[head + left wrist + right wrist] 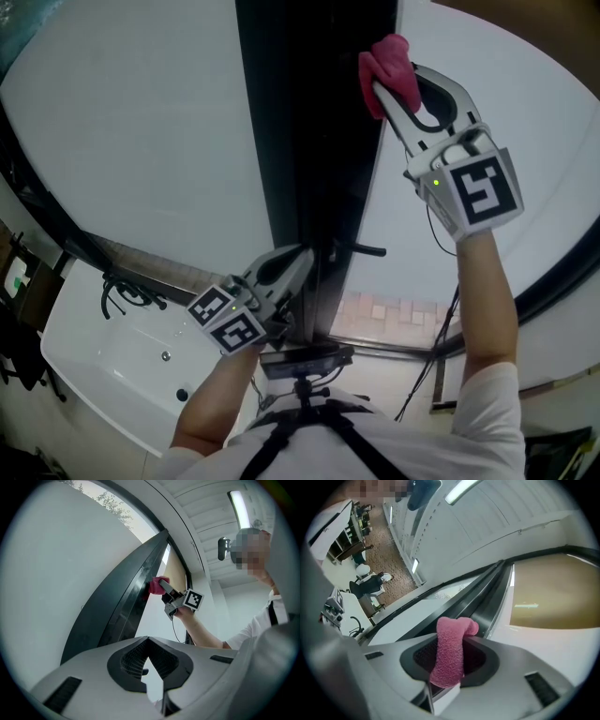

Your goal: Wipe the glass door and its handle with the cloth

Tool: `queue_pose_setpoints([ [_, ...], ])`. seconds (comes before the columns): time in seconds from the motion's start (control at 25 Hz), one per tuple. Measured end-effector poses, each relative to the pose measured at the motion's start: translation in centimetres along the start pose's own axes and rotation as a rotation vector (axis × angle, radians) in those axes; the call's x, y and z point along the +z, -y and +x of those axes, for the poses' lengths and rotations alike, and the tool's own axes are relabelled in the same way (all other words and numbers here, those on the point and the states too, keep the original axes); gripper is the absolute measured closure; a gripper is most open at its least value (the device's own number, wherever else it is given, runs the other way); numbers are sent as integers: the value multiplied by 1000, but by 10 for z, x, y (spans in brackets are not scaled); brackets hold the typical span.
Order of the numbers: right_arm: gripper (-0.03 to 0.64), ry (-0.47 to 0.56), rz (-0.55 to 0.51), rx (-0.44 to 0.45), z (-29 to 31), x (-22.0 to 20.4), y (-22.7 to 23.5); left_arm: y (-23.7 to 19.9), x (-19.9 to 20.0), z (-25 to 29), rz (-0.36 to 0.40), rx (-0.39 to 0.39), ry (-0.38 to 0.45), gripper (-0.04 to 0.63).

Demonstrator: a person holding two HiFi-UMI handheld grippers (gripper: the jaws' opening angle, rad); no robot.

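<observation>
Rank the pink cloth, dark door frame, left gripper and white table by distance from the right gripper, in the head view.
1. pink cloth, in its tongs
2. dark door frame, just left
3. left gripper, lower centre
4. white table, bottom left

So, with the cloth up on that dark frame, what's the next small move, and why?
Probably slide the right tool down the dark frame, with the pink cloth pressed on it. The cloth, clamped in that tool, sits against the frame's edge high up, and a long stretch of frame runs below it.
</observation>
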State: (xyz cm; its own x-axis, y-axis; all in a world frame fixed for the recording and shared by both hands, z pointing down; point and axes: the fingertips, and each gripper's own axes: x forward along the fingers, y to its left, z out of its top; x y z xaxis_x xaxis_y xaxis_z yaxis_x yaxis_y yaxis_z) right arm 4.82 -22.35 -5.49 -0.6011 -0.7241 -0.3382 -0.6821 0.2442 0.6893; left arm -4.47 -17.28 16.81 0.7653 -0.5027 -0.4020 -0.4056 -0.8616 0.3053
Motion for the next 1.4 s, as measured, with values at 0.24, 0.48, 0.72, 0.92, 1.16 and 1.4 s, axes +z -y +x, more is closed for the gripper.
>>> queue_pose_setpoints([
  [0.24, 506, -23, -172, -37, 13, -1, 2, 0, 1, 1, 3, 6, 7, 607],
  [0.48, 506, -69, -208, -9, 23, -25, -14, -2, -4, -1, -6, 13, 2, 607],
  [0.72, 506, -91, -218, 52, 26, -38, -35, -2, -7, 0, -19, 15, -5, 607],
  [0.92, 506, -113, -228, 96, 22, -53, -51, 0, -9, 5, -29, 14, -11, 607],
  [1.16, 506, -129, -228, 126, 10, -70, -71, 3, -16, 3, -32, 12, -17, 607],
  [1.4, 506, -144, -219, 141, 5, -78, -79, 5, -18, 3, -40, 15, -20, 607],
])
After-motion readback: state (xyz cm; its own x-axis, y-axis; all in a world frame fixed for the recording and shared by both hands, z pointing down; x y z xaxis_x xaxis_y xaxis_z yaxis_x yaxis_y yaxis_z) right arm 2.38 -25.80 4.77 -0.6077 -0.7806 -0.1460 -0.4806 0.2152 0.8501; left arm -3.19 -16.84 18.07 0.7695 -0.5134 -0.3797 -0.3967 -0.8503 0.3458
